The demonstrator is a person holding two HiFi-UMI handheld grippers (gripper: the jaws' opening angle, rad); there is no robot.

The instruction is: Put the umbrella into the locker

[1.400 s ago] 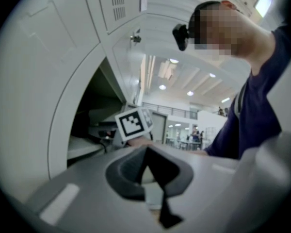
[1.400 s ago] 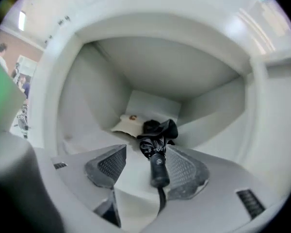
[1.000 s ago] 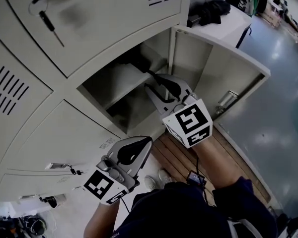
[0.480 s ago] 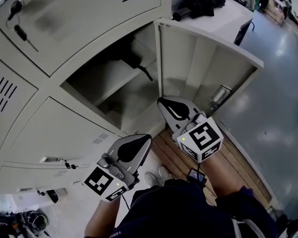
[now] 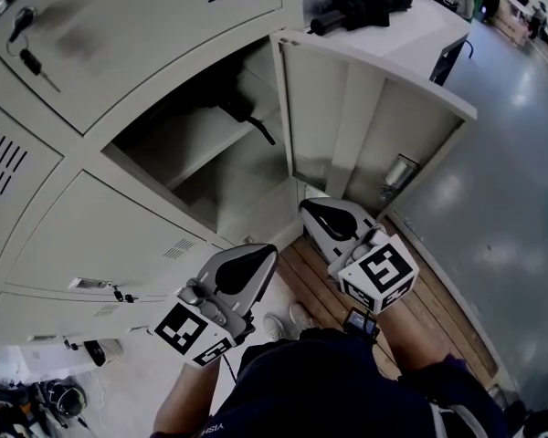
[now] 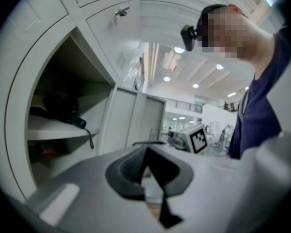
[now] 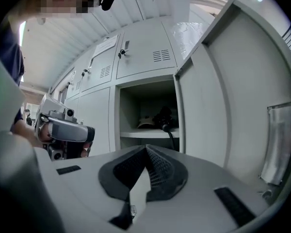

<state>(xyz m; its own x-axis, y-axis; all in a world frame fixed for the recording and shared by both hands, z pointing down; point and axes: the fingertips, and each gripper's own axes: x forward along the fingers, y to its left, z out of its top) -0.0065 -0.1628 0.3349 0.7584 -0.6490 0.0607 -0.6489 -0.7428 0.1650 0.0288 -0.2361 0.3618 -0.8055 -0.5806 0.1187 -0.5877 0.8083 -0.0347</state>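
Pale grey sheet-metal locker (image 5: 224,185), one compartment open, flat shelf inside. Black folded umbrella (image 5: 233,106) of crumpled fabric on that shelf, deep in the locker. Thin cord loop (image 5: 263,132) over the shelf edge. Smooth flat door (image 5: 365,108) wide open at the locker's right, with a shiny metal latch plate (image 5: 397,172). Louvred slots and a dangling key (image 5: 27,62) on the locker unit above. Right gripper (image 5: 303,208) just outside the locker opening, low by the door: rounded grey plastic shells, ribbed black pads tip to tip, nothing between. Left gripper (image 5: 272,252) farther out from the locker, same build, pads likewise together and empty. Wooden slat flooring (image 5: 315,272) at the locker's foot.
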